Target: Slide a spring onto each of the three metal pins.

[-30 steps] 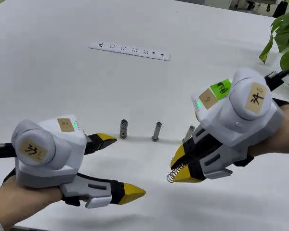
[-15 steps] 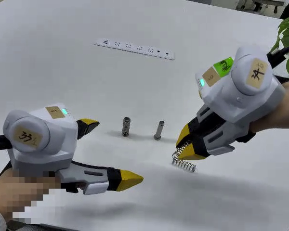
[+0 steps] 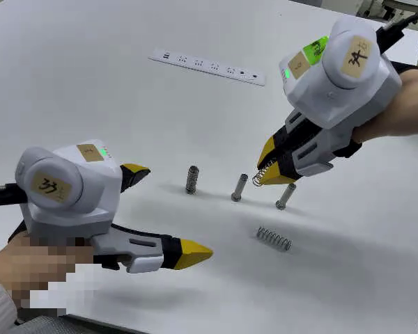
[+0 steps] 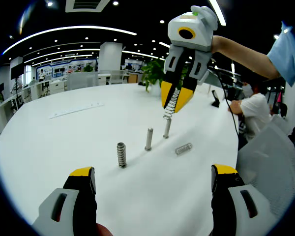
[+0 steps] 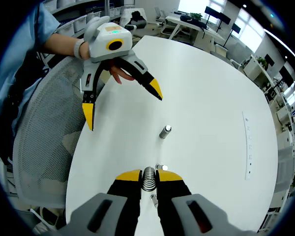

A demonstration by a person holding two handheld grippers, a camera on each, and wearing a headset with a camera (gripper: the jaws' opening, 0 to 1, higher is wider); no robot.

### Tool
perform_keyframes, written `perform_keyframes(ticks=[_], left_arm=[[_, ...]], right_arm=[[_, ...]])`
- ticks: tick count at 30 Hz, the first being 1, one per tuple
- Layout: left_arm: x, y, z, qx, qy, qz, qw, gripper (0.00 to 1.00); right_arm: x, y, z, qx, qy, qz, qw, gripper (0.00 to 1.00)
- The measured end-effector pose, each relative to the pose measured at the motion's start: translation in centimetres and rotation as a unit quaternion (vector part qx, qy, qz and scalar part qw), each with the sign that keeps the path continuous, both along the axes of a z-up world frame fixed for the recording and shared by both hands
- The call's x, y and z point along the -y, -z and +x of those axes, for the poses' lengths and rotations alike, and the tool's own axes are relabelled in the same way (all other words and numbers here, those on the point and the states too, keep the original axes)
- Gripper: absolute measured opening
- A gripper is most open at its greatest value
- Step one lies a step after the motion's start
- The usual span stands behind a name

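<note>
Pinching a spring (image 5: 148,179) in your right gripper (image 3: 263,175) just above the right-hand pin (image 3: 284,196): square the coil over its tip, then lower straight. Your left gripper (image 3: 179,209) waits near-left, jaws spread wide.

I see a smooth, matt white surface (image 3: 90,90). The pins (image 3: 239,187) are dull grey metal, the loose spring (image 3: 274,239) bright wire. My left tongs (image 3: 171,212) and right tongs (image 3: 268,171) have glossy white plastic shells.

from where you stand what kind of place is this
Probably an open-plan office: a big white table with a power strip on it, a mesh chair beside it, and rows of desks and a potted plant beyond.
</note>
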State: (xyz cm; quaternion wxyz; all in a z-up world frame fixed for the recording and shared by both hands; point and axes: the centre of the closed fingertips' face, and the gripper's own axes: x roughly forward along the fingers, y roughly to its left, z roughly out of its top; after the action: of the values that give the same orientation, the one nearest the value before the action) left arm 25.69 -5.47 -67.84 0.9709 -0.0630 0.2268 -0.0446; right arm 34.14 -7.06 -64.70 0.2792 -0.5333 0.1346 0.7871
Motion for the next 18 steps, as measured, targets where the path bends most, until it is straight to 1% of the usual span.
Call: perform_keyframes(ticks=[2, 4, 6, 9, 10, 12, 15, 18], left_arm=[[0.2, -0.2, 0.0, 0.004, 0.004, -0.001, 1.0, 1.0], [0.4, -0.3, 0.0, 0.004, 0.006, -0.003, 1.0, 1.0], [0.7, -0.3, 0.1, 0.004, 0.01, -0.003, 0.9999, 1.0], [1.1, -0.3, 0.1, 0.001, 0.016, 0.0, 0.9999, 1.0], [1.1, -0.3, 0.1, 0.001, 0.017, 0.0, 0.9998, 1.0], [1.1, -0.2, 0.1, 0.0, 0.016, 0.0, 0.9999, 1.0], [0.6, -0.3, 0.1, 0.003, 0.01, -0.001, 0.9999, 1.0], [0.5, -0.3, 0.1, 0.003, 0.008, -0.002, 1.0, 1.0]], right_arm=[[-0.4, 0.2, 0.1, 0.003, -0.002, -0.002, 1.0, 0.12], [-0.8, 0.4, 0.3, 0.001, -0.001, -0.005, 1.0, 0.12], [-1.0, 0.7, 0.4, 0.004, -0.002, -0.009, 0.9999, 0.12], [-1.3, 1.2, 0.7, 0.014, -0.008, -0.018, 0.9997, 0.12], [-1.5, 1.3, 0.8, 0.024, -0.013, -0.02, 0.9994, 0.12], [-1.6, 1.5, 0.8, 0.031, -0.019, -0.023, 0.9991, 0.12], [-1.8, 2.0, 1.1, 0.048, -0.032, -0.031, 0.9979, 0.12], [-2.0, 2.4, 1.0, 0.052, -0.037, -0.036, 0.9973, 0.12]])
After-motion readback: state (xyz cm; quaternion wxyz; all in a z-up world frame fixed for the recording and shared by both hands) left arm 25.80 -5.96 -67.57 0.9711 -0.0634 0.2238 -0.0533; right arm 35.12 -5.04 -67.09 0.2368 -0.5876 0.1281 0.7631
